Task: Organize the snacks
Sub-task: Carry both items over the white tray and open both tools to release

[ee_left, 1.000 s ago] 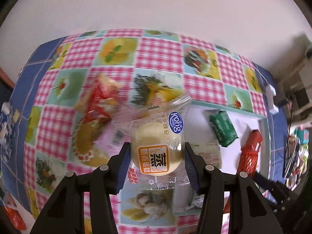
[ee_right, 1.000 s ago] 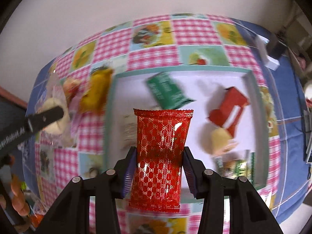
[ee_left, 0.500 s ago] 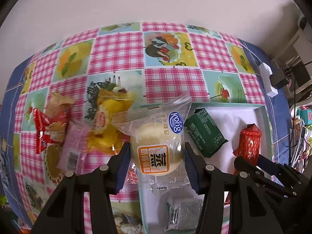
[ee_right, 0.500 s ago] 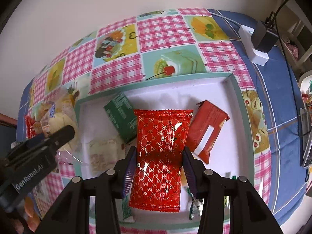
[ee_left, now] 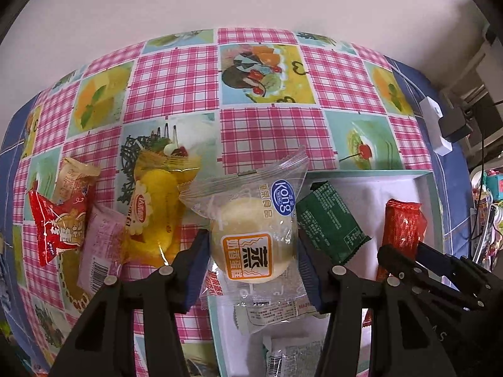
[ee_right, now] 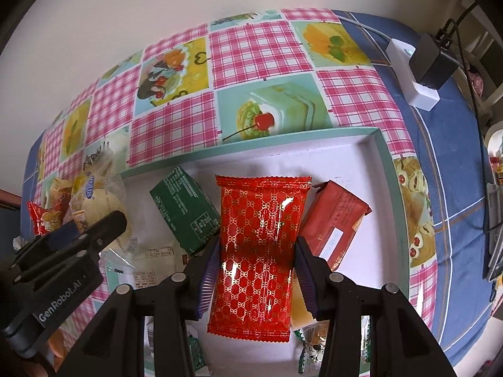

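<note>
Grippers: left gripper clenched on clear-wrapped round yellow cake; right gripper clenched on glossy red patterned packet.
Change: both have carried over white teal-rimmed tray from checked tablecloth.
Meaning: release looks next; loose snacks remain outside.

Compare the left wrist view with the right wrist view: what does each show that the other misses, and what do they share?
Only the left wrist view shows the pale pink barcoded packet and the yellow biscuit bag lying on the checked tablecloth, left of the tray.

Only the right wrist view shows the dull red foil-wrapped block inside the tray and the black plug adapter fully.

Both show the white, green-rimmed tray, the dark green wrapped bar, the left gripper shut on the clear-wrapped steamed cake, and the right gripper shut on the glossy red patterned packet.
</note>
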`<state>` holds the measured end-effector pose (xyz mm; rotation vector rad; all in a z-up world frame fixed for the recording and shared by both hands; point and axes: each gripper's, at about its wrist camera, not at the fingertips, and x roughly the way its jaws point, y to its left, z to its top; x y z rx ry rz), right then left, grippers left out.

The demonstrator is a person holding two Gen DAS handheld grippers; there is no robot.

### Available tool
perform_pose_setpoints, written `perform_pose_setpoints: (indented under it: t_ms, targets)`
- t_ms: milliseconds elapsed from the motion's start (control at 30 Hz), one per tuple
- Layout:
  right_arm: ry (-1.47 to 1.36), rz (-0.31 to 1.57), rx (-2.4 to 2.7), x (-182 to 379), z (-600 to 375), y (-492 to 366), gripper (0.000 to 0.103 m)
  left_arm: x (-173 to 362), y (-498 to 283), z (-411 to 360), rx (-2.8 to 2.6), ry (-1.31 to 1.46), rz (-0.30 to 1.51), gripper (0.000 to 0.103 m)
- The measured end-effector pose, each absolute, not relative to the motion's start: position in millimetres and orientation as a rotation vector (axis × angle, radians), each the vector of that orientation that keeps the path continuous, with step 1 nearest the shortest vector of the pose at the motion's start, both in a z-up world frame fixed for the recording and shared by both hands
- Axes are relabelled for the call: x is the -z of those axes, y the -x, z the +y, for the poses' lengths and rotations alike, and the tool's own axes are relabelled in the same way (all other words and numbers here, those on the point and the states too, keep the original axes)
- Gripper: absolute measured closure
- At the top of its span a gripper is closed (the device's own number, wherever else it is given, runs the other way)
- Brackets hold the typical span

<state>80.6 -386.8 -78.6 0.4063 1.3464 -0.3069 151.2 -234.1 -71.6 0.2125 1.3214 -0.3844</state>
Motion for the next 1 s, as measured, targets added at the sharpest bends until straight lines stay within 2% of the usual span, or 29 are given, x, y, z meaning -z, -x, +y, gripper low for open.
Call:
perform_pose_setpoints:
  t_ms: [67,100,433,600,733,833,900,1000]
  targets:
    - [-0.411,1.349,0.297,78.4,-385.9,-81.3,0.054,70.4,-150.8,-232.8,0.377,-0.209,1.319,0.036]
    - [-0.413,1.351,0.293,78.0,-385.5,-81.0,0.054,69.2,-149.9,-231.7,0.378,-0.211,1.314,0.034]
    - [-0.399,1.339,0.294,66.1,-382.3,-77.2,0.054,50.5,-144.2,-217.7,0.354,-0.205,1.281,0.033]
    - [-0.39,1.337,0.267,59.6,-375.9,-75.4,0.05,46.7,-145.8,-203.3,0.298,-0.2,1.274,0.018]
    - [-0.381,1.331,0.267,56.6,-370.7,-70.8,0.043,45.0,-143.2,-186.4,0.253,-0.194,1.259,0.017]
    - [-0.375,1.323,0.263,55.7,-364.8,-66.4,0.033,45.3,-139.5,-174.3,0.22,-0.198,1.241,0.009]
    - [-0.369,1.313,0.262,54.9,-360.3,-62.4,0.021,46.8,-136.7,-164.7,0.2,-0.196,1.232,0.009]
    - [-0.36,1.3,0.256,53.6,-354.3,-58.7,0.013,48.1,-133.7,-150.9,0.174,-0.186,1.224,0.008]
